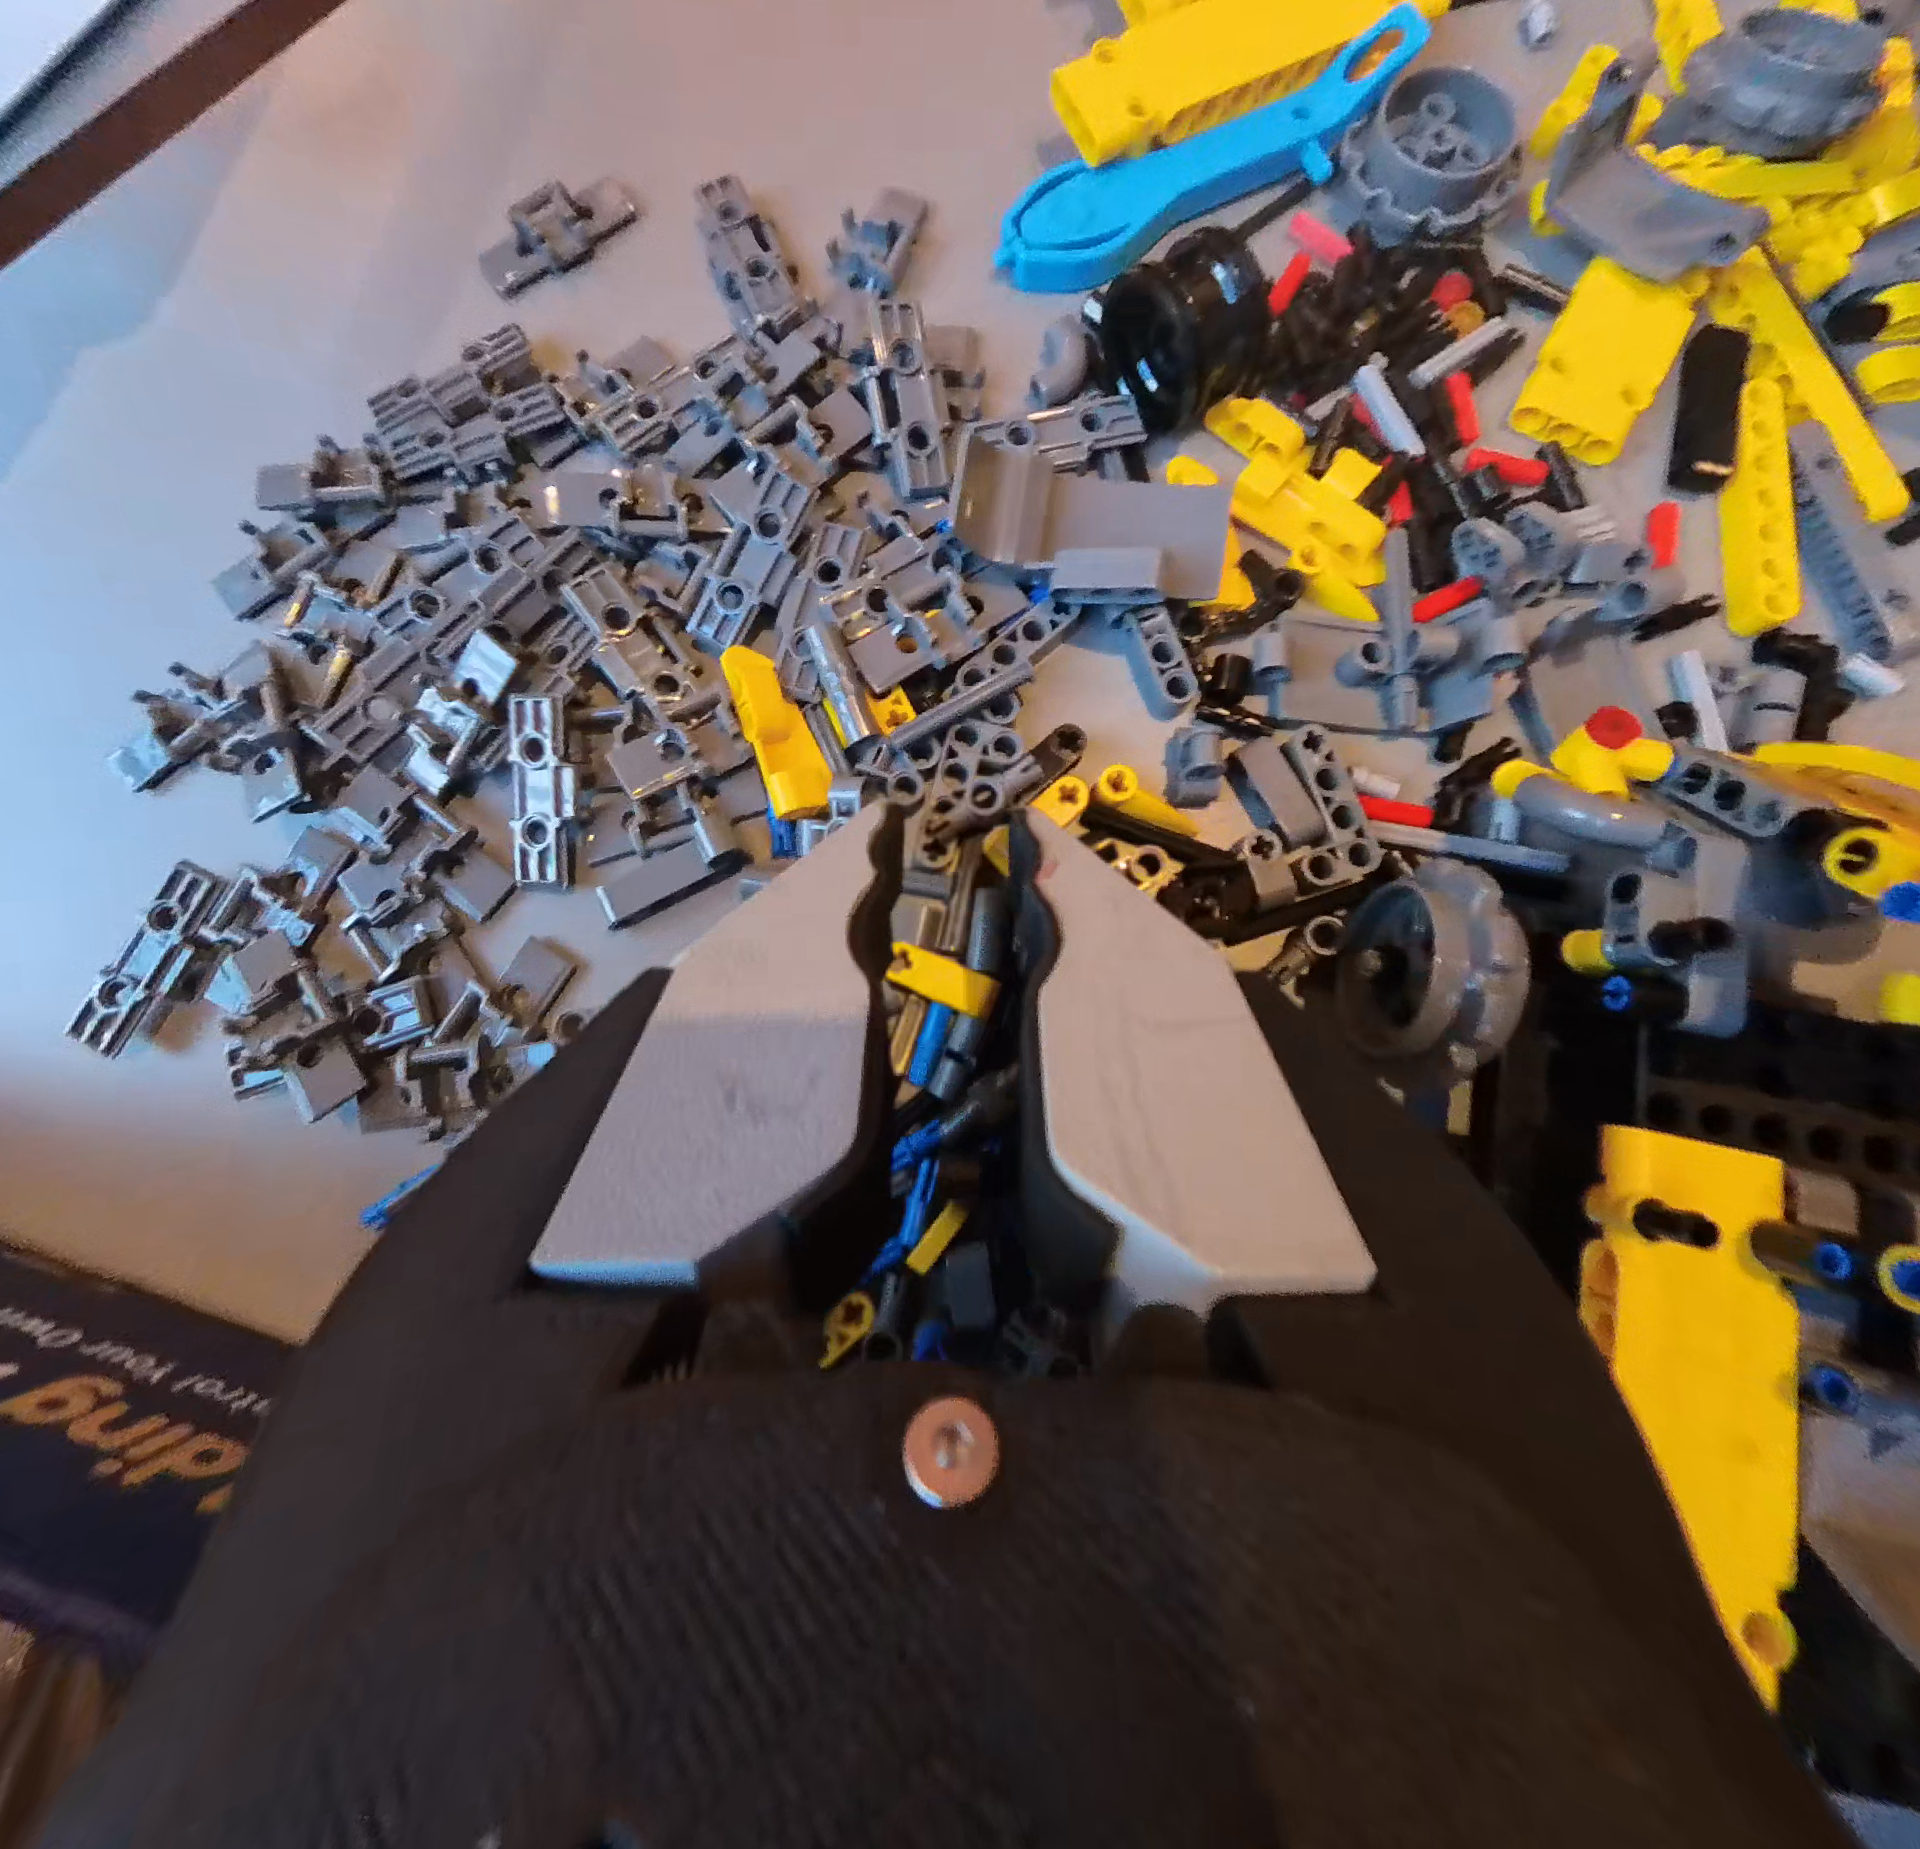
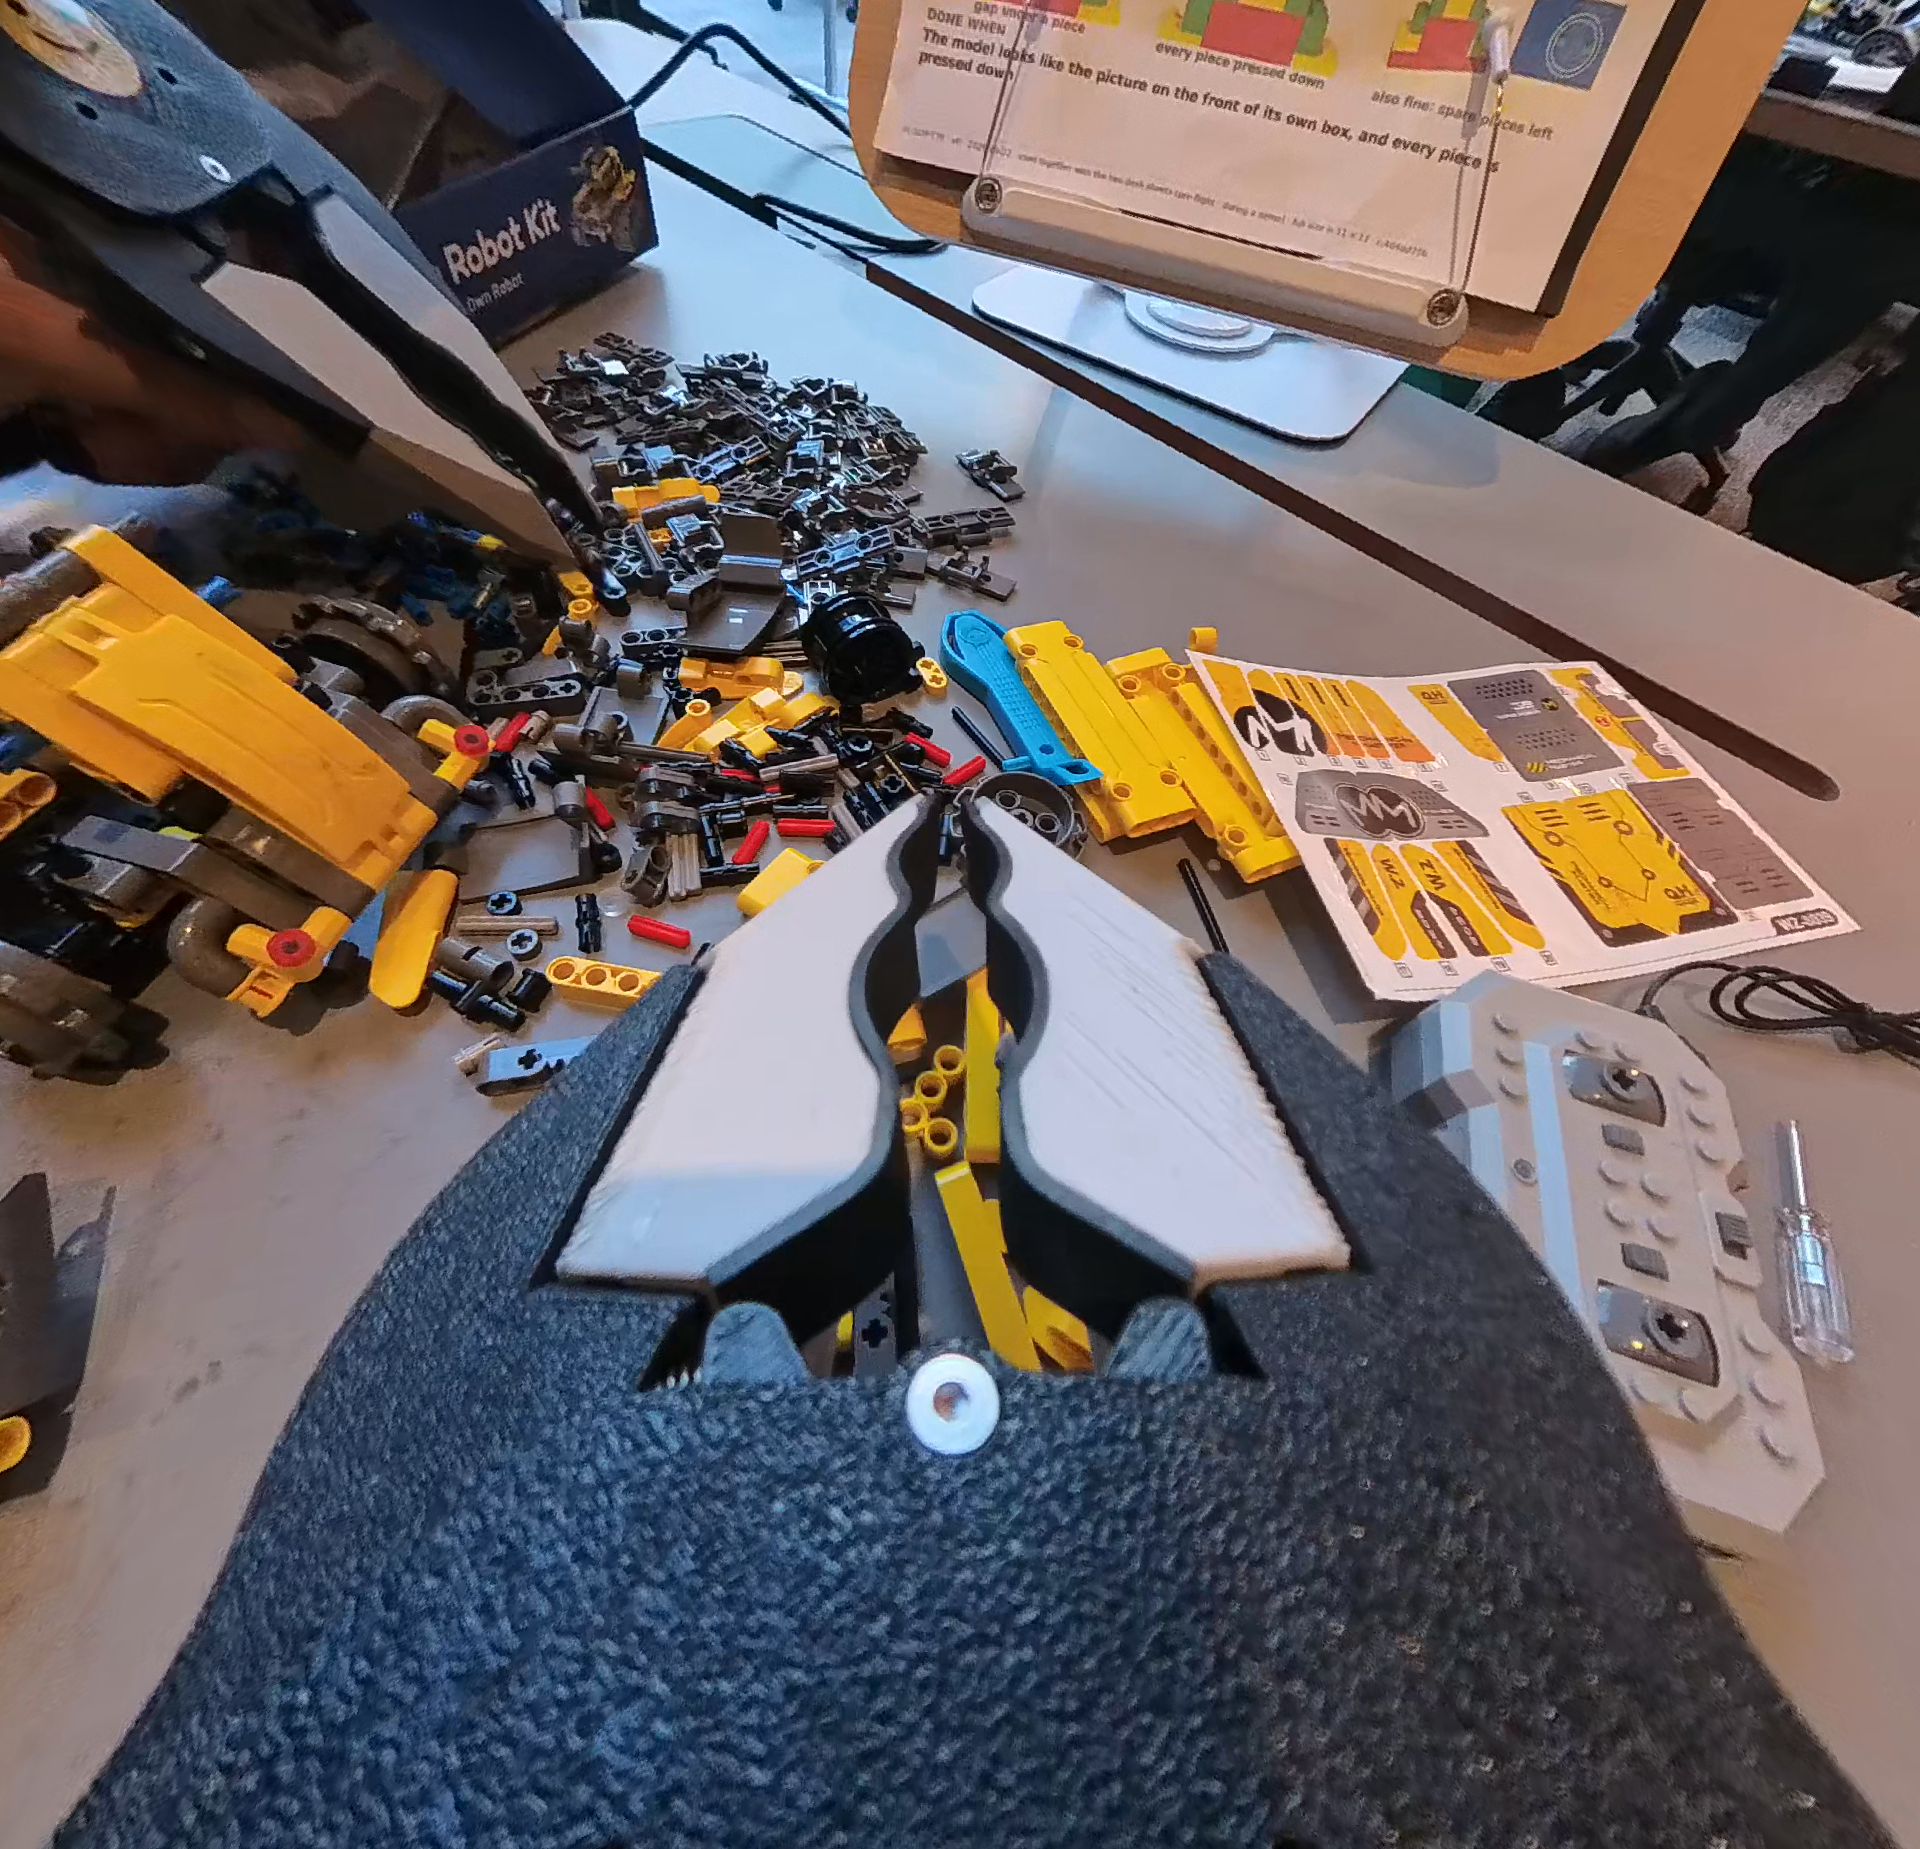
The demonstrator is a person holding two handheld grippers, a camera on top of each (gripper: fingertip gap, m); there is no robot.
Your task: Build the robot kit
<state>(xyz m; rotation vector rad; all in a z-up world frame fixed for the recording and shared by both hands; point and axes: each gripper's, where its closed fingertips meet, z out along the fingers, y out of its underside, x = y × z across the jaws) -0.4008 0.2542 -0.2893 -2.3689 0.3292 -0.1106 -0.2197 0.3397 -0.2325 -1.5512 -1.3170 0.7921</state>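
My left gripper is tipped down into a pile of loose building pieces, its jaws a narrow gap apart over a dark grey triangular connector and yellow pins. It also shows in the right wrist view, tips touching the pile. Dark grey track links lie spread to its left. My right gripper hovers with its jaws nearly closed and nothing between them. It is just before a grey wheel hub and small black and red pins. A partly built yellow model stands at the left.
A blue separator tool, black wheel and yellow panels lie mid-table. At the right are a sticker sheet, grey button unit, screwdriver and cable. A dark blue box and sheet stand are behind. Spacing between my two grippers at the tips: around 20 cm. The grey wheel hub lies around 9 cm away from my right fingertips. Seen from the left wrist view as well.
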